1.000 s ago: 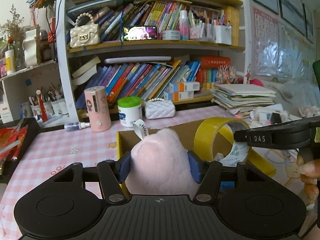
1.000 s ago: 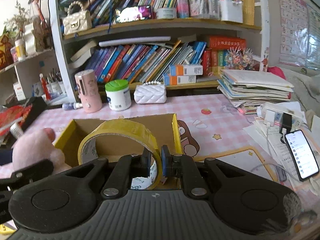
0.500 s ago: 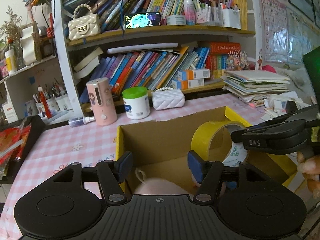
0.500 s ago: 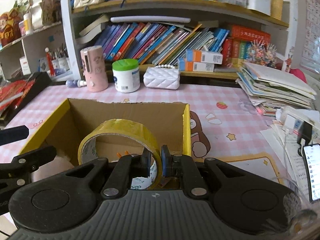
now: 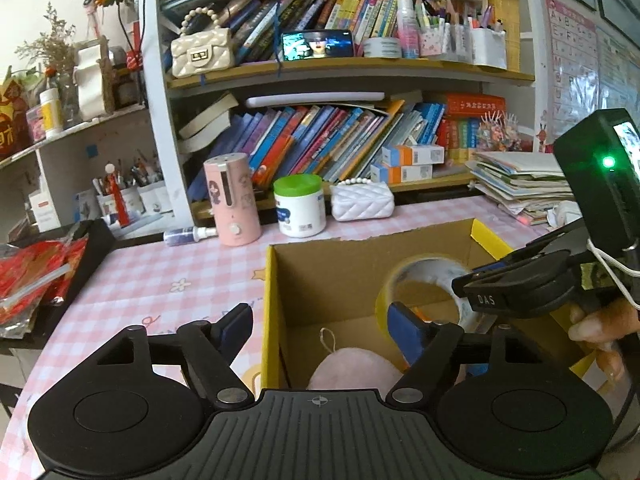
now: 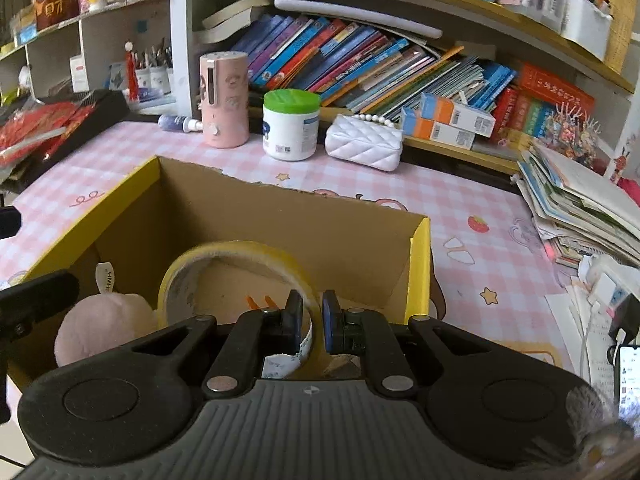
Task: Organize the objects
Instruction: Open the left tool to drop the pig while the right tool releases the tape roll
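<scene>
An open cardboard box with yellow outer walls (image 5: 352, 276) (image 6: 280, 224) stands on the pink checked table. A pink plush toy (image 5: 352, 372) (image 6: 96, 328) lies on its floor at the left. My left gripper (image 5: 320, 332) is open and empty above the box's left wall, over the toy. My right gripper (image 6: 311, 326) is shut on the wall of a yellow tape roll (image 6: 236, 280) and holds it inside the box beside the toy. The roll (image 5: 420, 292) and the right gripper also show in the left wrist view.
A pink cylindrical device (image 6: 224, 100), a green-lidded white jar (image 6: 291, 124) and a white quilted purse (image 6: 362, 142) stand behind the box before a bookshelf. A black tray with red packets (image 5: 44, 276) sits left. Stacked papers (image 6: 580, 216) and a phone (image 6: 628, 376) lie right.
My left gripper opened and let the pink toy drop into the box, then drew back and left. My right gripper lowered the tape roll deeper into the box.
</scene>
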Tool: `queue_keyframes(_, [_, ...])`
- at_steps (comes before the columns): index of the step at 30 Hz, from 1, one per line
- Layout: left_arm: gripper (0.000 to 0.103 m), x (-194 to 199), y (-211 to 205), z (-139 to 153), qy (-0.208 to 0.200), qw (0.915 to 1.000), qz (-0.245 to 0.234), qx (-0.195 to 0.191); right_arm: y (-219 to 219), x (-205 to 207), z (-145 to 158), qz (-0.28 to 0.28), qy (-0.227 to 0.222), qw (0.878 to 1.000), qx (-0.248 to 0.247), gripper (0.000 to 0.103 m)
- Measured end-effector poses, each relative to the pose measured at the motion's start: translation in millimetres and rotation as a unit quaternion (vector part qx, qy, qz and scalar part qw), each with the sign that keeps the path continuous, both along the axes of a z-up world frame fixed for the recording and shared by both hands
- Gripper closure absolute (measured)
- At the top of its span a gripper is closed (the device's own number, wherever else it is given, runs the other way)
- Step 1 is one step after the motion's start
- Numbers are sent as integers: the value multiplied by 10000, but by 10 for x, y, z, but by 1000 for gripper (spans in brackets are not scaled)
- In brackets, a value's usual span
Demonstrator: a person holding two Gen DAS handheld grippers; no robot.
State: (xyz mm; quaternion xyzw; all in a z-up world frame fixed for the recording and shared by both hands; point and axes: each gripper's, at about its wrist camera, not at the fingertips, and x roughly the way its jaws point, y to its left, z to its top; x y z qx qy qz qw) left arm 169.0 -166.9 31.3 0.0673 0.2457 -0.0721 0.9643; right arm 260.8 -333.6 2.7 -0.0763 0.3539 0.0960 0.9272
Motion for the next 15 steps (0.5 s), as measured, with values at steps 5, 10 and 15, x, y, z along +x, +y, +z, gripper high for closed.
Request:
queue_keyframes(5, [18,-55,41,18,-49,9999,127,-41,31,23,-26,37,69,10000,-40,88])
queue_keyframes(10, [15,-113,94,34,-93,9995,289,-82,39,-38,-22,63,33,10000,13,77])
queue_keyframes(15, [14,-195,152,46,-132,9990,414,-109,18,-139,20,-42,-47,9998,210,75])
